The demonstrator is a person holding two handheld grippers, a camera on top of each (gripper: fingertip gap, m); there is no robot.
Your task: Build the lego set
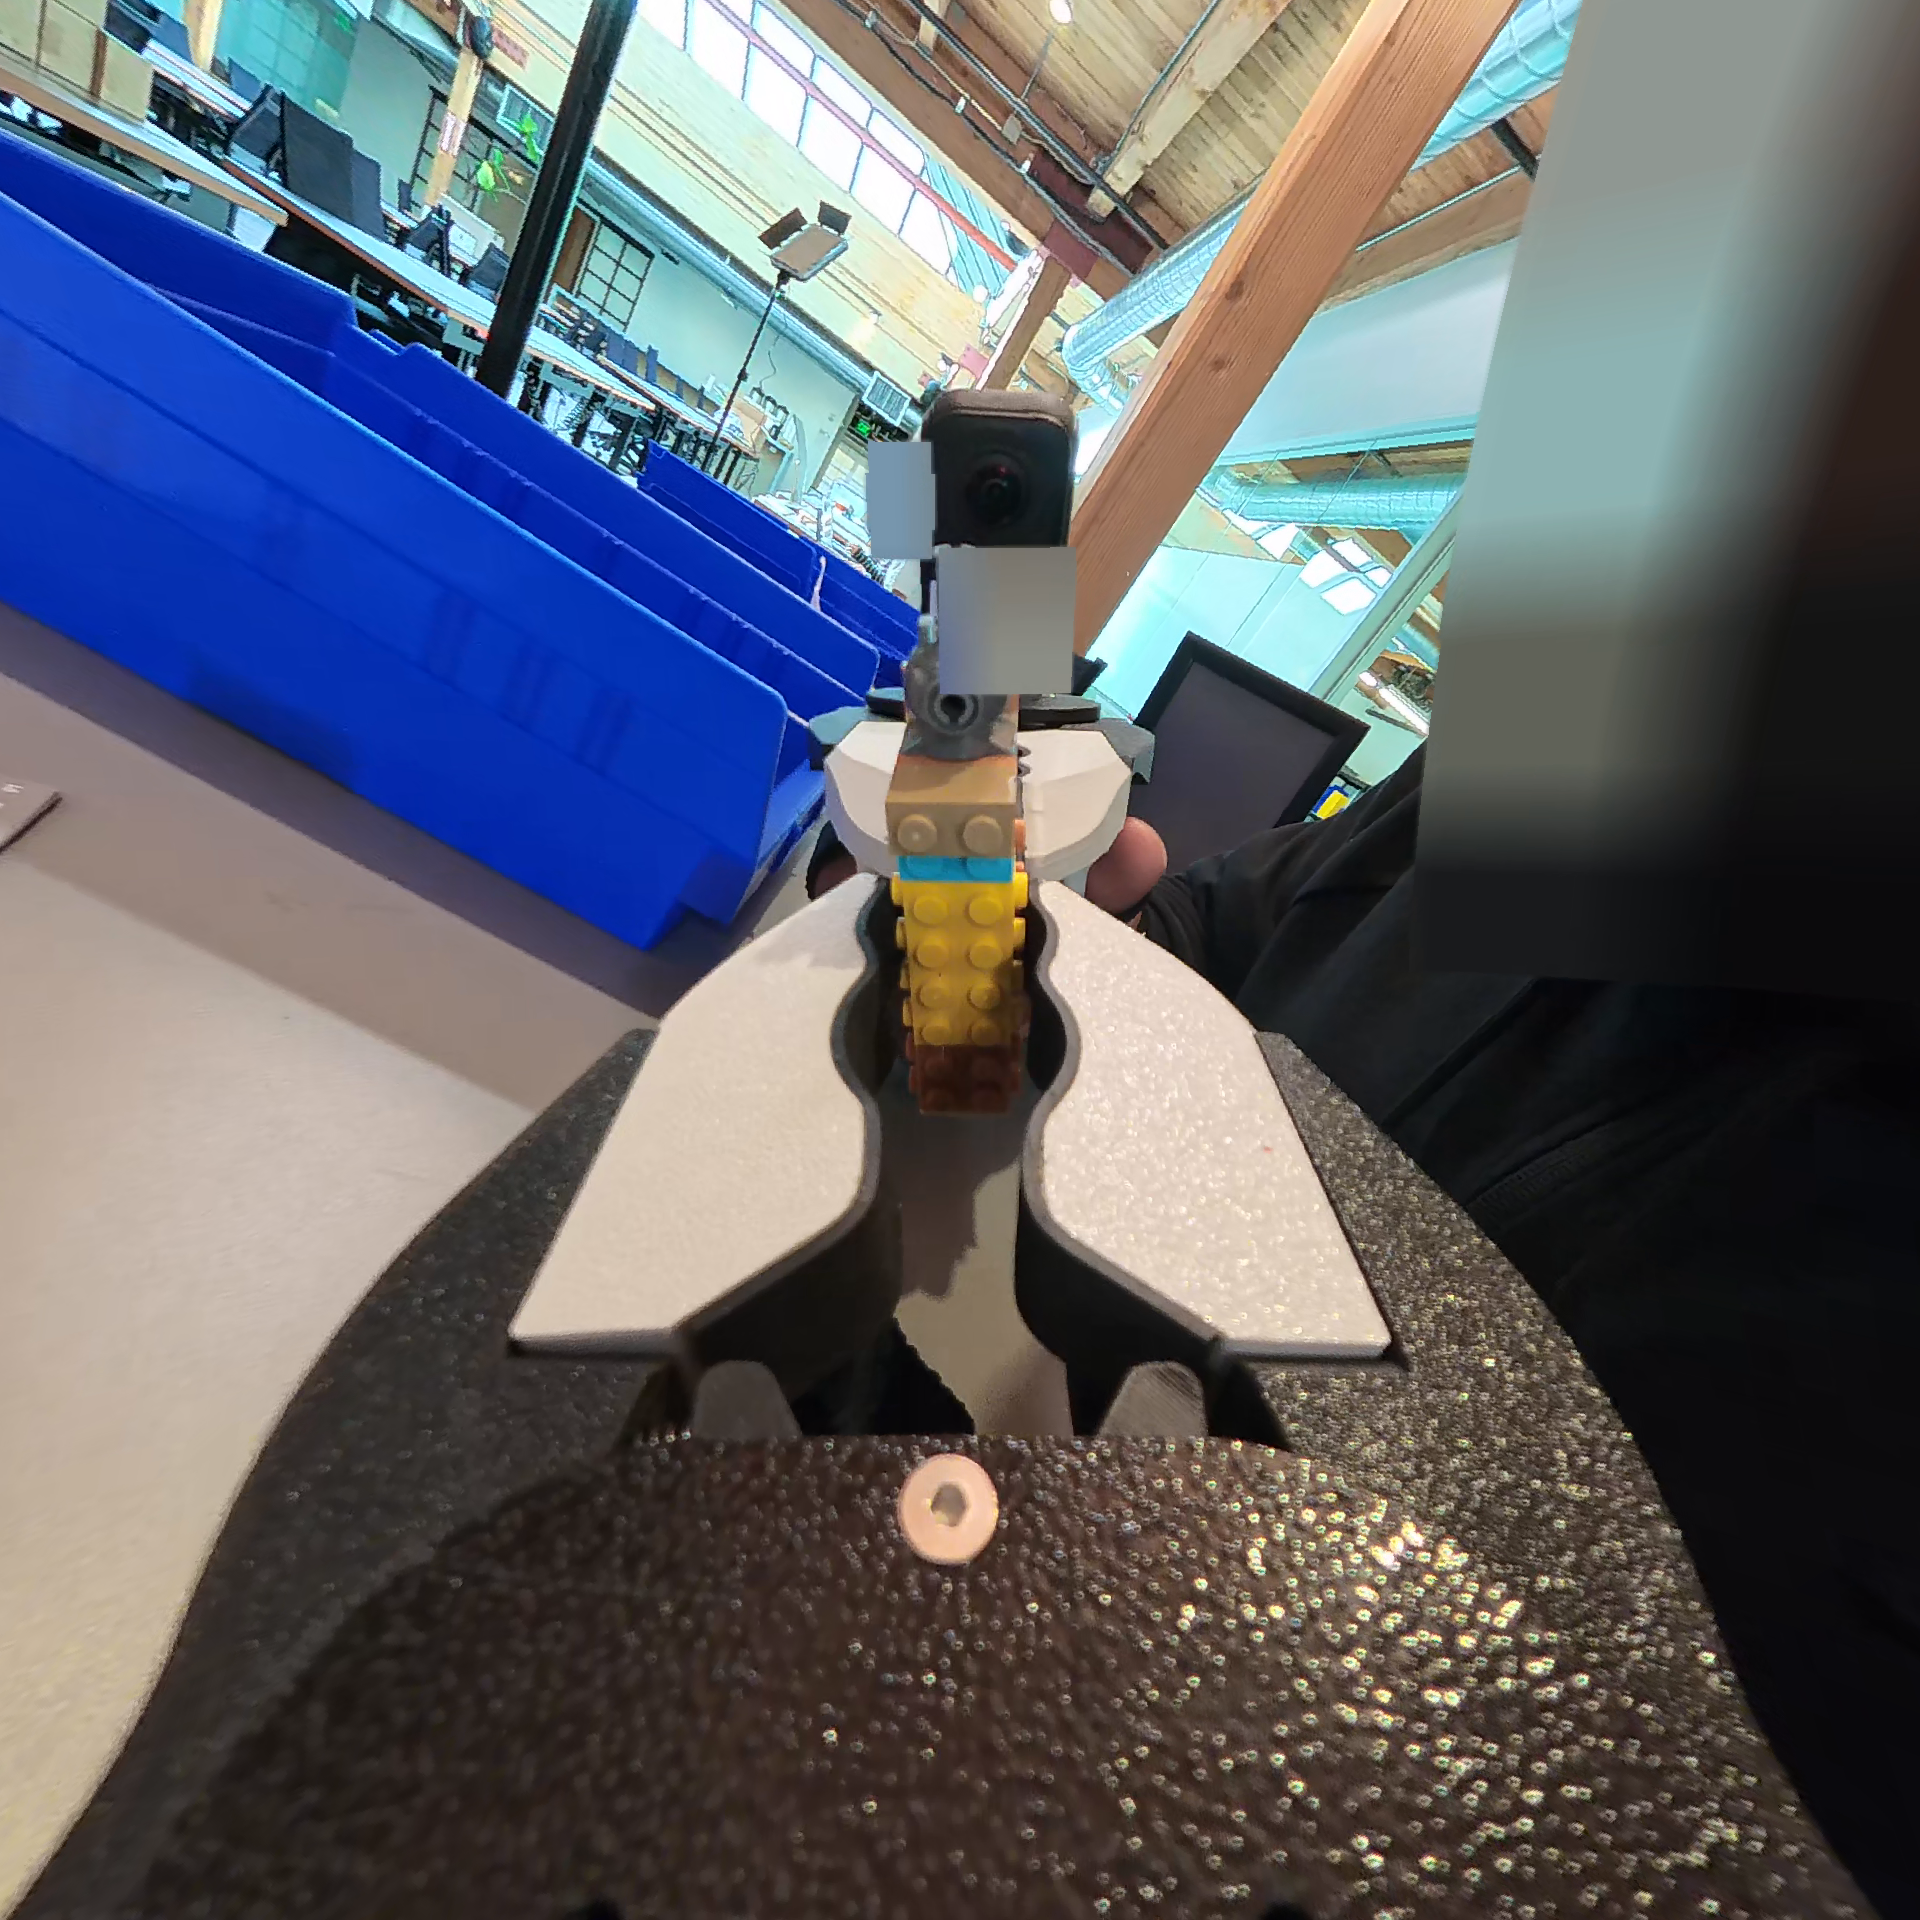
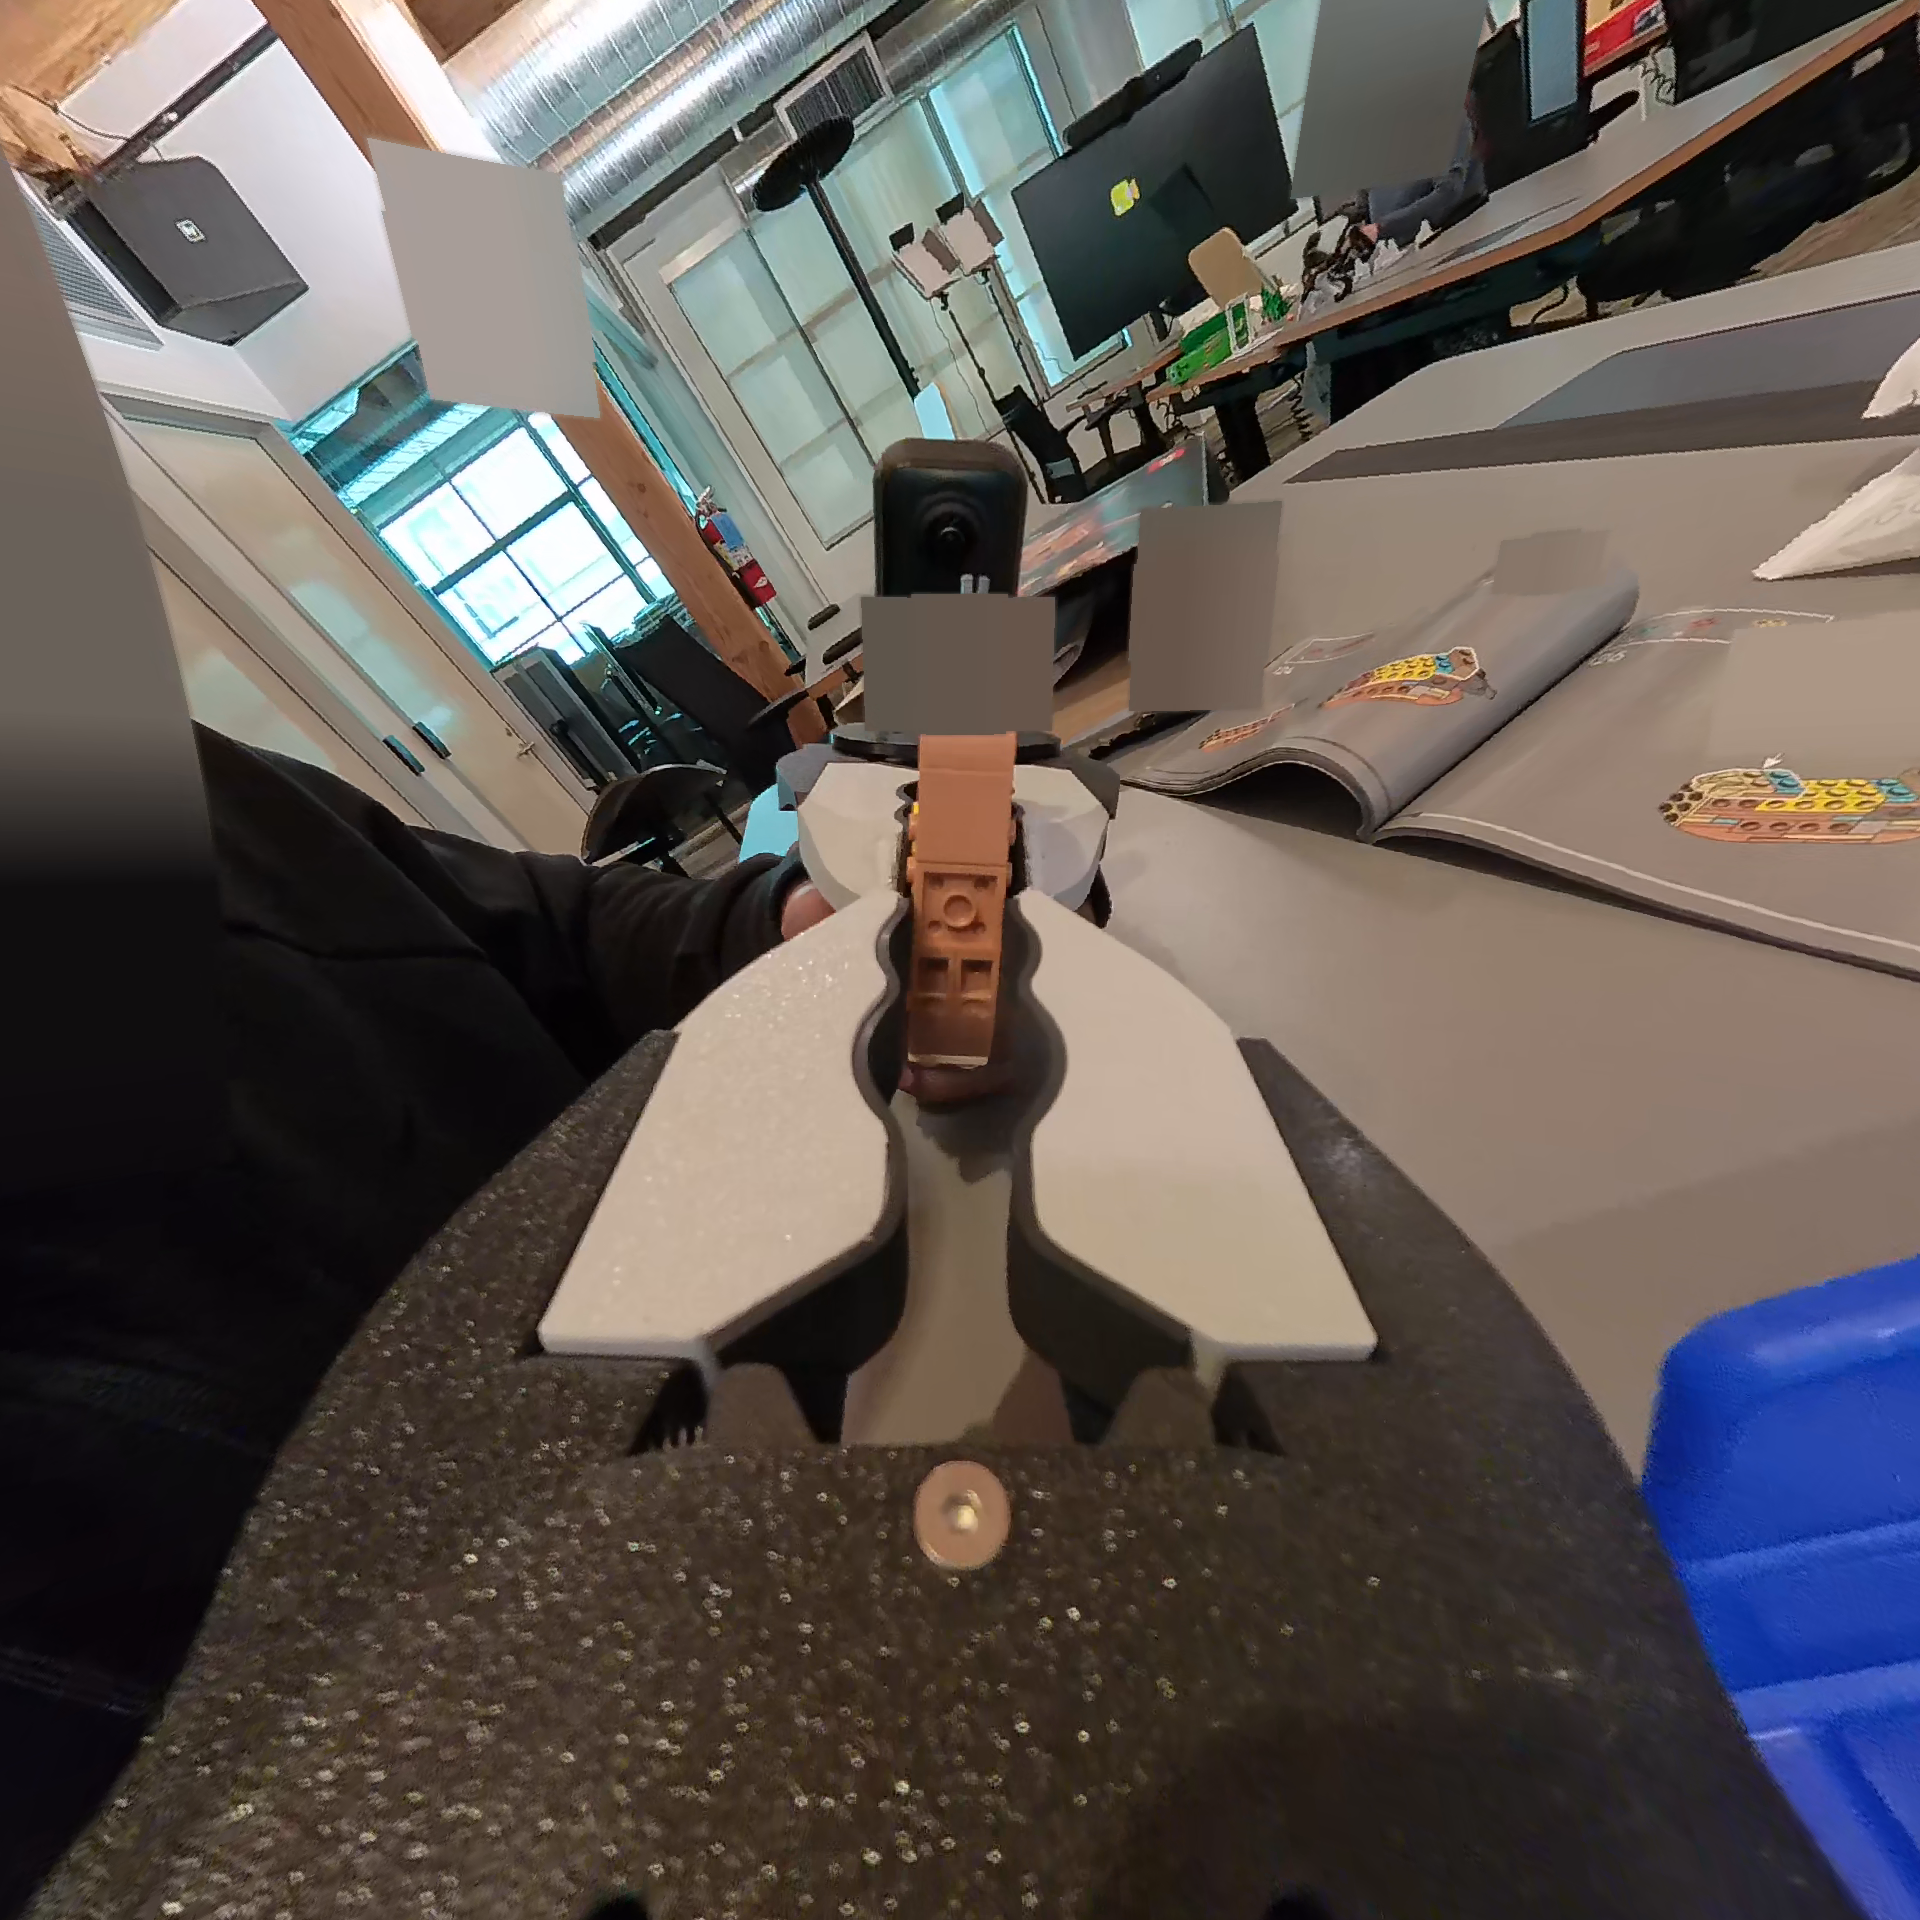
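The left gripper (image 1: pixel 956 894) is closed tight on a lego build (image 1: pixel 961 966), its two pale fingers (image 1: pixel 748 1101) pressing the sides of a yellow studded stretch. From 6 o'clock toward 12 o'clock in the left wrist view, the build runs brown, then yellow, then a thin light-blue plate, then a tan plate with two studs, ending in a small grey piece with a round hole. It is held up off the grey table (image 1: pixel 208 1143).

The right gripper (image 2: pixel 956 914) faces the left one head-on, so each shows at 12 o'clock in the other's view, with a black camera (image 1: pixel 1000 480) standing on top. The right gripper is closed on the same build from the far end; in the right wrist view its fingers (image 2: pixel 769 1122) grip a light-brown underside with square hollows (image 2: pixel 954 966). The build bridges the two grippers, held between them in the air.

A person's fingertip (image 1: pixel 1127 862) and a black sleeve (image 1: pixel 1558 1143) show at 3 o'clock in the left wrist view. Blue bins (image 1: pixel 364 623) line the table from 9 to 11 o'clock. In the right wrist view an open instruction booklet (image 2: pixel 1558 758) lies flat on the table at 2 to 3 o'clock, and a blue bin's corner (image 2: pixel 1797 1558) sits at 4 o'clock. A dark monitor (image 2: pixel 1143 239) stands farther back at 1 o'clock.
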